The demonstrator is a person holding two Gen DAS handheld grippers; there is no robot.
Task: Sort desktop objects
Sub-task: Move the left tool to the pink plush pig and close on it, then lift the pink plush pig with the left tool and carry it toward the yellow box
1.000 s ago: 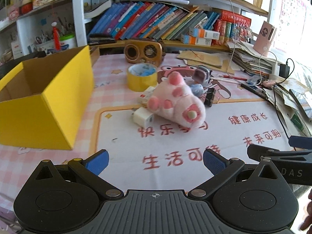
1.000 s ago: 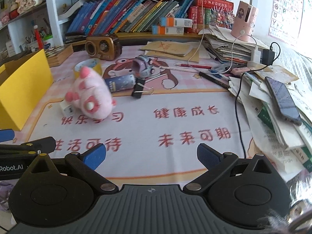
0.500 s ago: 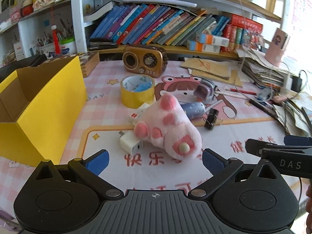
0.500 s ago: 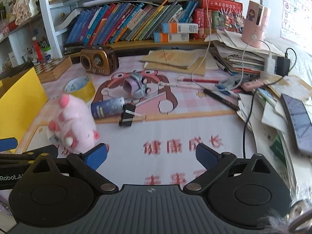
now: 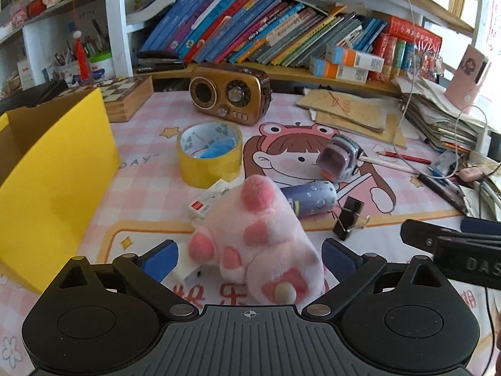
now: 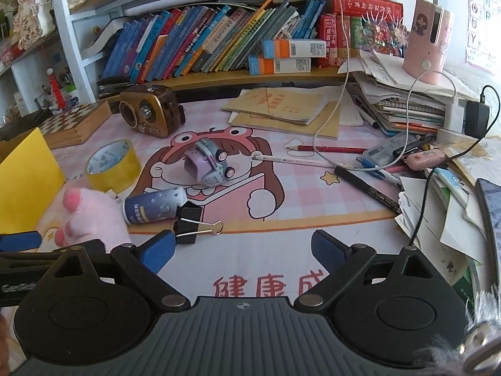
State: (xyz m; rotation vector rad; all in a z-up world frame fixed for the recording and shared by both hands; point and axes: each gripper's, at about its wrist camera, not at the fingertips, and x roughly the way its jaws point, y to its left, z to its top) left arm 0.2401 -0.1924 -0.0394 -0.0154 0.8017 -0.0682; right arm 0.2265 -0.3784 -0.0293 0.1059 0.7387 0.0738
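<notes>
Far left: yellow cardboard box (image 5: 53, 181), smooth flat walls, top open, cut off by the frame edge. Behind it, a wooden chessboard case (image 5: 125, 94), checkered lid. Next, a roll of yellow tape (image 5: 209, 156), glossy ring lying flat on the pink checked desk mat (image 5: 150, 156). Behind, a brown rounded radio (image 5: 230, 94) under the shelf of slanted books (image 5: 250, 40).

Centre: pink plush toy (image 5: 260, 244), fuzzy, rounded, darker pink paw pads, lying between the blue pads (image 5: 159, 258) of the left gripper (image 5: 250, 258); jaws spread wide, apparently not pressing the fur, though the near pad's contact is hard to judge. Half hidden under the plush: a small white charger block (image 5: 195, 274) and a white eraser box (image 5: 206, 202). Just right, a blue-grey cylinder (image 5: 310, 199) lying on its side, touching a black binder clip (image 6: 188, 222). Beyond, a lilac toy car (image 6: 208, 163) tipped over.

Right gripper (image 6: 241, 249): jaws released and wide, just been closing a little, bare mat between them, binder clip just beside the left pad. Open mat ahead of it.

Right: red pencil (image 6: 325, 148), black marker (image 6: 366, 189), tangled cables, ragged paper stack (image 6: 407, 100) crowding the edge, pink holder (image 6: 427, 37) on top. Dark phone (image 6: 491, 219) cut off at the frame.
</notes>
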